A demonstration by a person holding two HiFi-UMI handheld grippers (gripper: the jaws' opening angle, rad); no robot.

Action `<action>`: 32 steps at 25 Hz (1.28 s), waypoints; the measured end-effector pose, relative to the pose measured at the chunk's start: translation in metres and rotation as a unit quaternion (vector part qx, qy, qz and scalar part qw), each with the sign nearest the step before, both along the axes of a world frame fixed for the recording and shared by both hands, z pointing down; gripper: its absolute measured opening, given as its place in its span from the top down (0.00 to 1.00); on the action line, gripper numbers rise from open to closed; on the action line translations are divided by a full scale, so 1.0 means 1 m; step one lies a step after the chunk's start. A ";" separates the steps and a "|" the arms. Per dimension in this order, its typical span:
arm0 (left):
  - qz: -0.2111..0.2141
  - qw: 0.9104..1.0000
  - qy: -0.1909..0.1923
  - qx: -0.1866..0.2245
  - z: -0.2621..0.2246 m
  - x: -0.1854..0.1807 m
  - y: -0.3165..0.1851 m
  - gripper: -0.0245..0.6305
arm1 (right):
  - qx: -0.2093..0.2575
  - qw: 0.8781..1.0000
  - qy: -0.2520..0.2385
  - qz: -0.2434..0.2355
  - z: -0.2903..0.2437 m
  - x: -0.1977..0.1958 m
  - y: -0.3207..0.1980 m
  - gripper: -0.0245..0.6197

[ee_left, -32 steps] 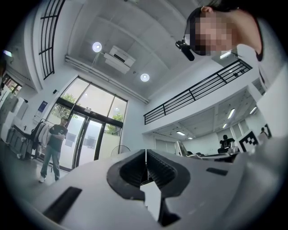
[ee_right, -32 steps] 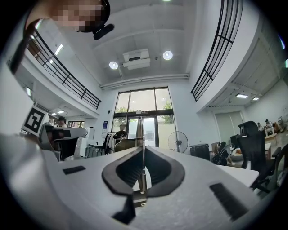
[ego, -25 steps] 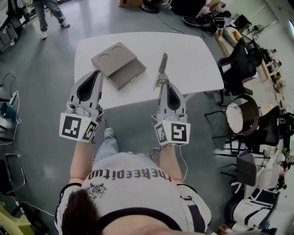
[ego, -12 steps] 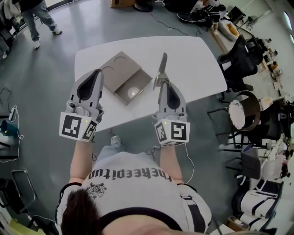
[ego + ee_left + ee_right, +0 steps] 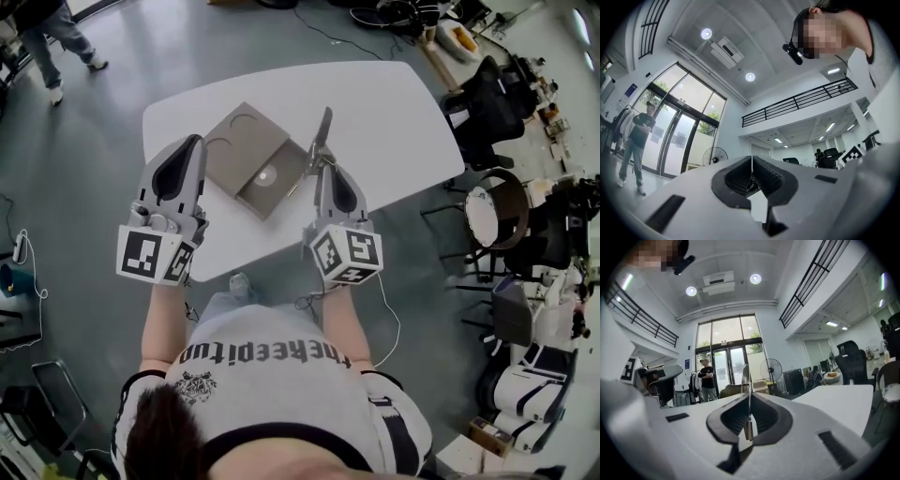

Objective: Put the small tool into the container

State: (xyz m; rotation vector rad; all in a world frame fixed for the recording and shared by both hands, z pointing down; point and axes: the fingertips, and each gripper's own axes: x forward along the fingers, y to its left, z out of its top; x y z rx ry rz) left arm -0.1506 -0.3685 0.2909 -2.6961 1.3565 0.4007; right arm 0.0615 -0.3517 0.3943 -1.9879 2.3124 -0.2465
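White table (image 5: 394,112); brown box (image 5: 236,148), drawer open, near front edge.

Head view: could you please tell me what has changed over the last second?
The right hand-held gripper has carried the small tool leftward, so it now stands at the right edge of the container and its open drawer. More of the drawer's inside shows now. Unchanged: the right gripper stays shut on the tool, the left hand-held gripper stays shut and empty.
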 end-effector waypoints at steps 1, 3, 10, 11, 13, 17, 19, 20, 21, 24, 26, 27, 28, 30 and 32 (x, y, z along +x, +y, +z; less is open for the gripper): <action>0.002 1.000 0.000 -0.002 0.003 0.000 -0.004 0.94 | -0.016 1.000 -0.014 0.003 0.010 0.001 -0.004 0.96; 0.007 1.000 0.000 -0.008 0.008 0.000 -0.013 0.94 | -0.049 0.998 -0.045 0.010 0.032 0.003 -0.011 0.96; 0.019 0.999 -0.002 -0.029 0.026 0.001 -0.041 0.94 | -0.151 0.979 -0.135 0.027 0.100 0.004 -0.030 0.96; 0.021 0.999 -0.003 -0.033 0.029 0.002 -0.044 0.94 | -0.163 0.975 -0.146 0.028 0.108 0.003 -0.032 0.96; 0.023 0.999 -0.004 -0.039 0.035 0.002 -0.048 0.94 | -0.183 0.968 -0.168 0.031 0.123 0.001 -0.034 0.96; 0.027 0.998 -0.005 -0.049 0.044 -0.001 -0.051 0.94 | -0.219 0.953 -0.204 0.036 0.152 -0.006 -0.035 0.96; 0.027 0.998 -0.005 -0.053 0.048 -0.003 -0.052 0.94 | -0.236 0.945 -0.222 0.037 0.165 -0.010 -0.035 0.96; 0.027 0.998 -0.005 -0.055 0.049 -0.003 -0.053 0.94 | -0.245 0.941 -0.232 0.037 0.171 -0.011 -0.036 0.96; 0.027 0.998 -0.005 -0.057 0.051 -0.004 -0.053 0.94 | -0.253 0.936 -0.241 0.038 0.178 -0.013 -0.036 0.96; 0.028 0.998 -0.005 -0.061 0.055 -0.006 -0.054 0.94 | -0.276 0.923 -0.265 0.045 0.196 -0.016 -0.037 0.96; 0.028 0.998 -0.005 -0.063 0.057 -0.009 -0.053 0.94 | -0.289 0.913 -0.282 0.050 0.207 -0.018 -0.037 0.96; 0.028 0.998 -0.005 -0.064 0.058 -0.010 -0.053 0.94 | -0.296 0.909 -0.289 0.053 0.211 -0.019 -0.038 0.96; 0.029 0.997 -0.005 -0.065 0.059 -0.010 -0.054 0.94 | -0.302 0.905 -0.295 0.056 0.216 -0.019 -0.039 0.96; 0.030 0.997 -0.004 -0.066 0.060 -0.010 -0.055 0.94 | -0.314 0.897 -0.304 0.061 0.225 -0.017 -0.041 0.96; 0.030 0.997 -0.001 -0.066 0.060 -0.010 -0.054 0.94 | -0.325 0.891 -0.310 0.066 0.232 -0.016 -0.041 0.96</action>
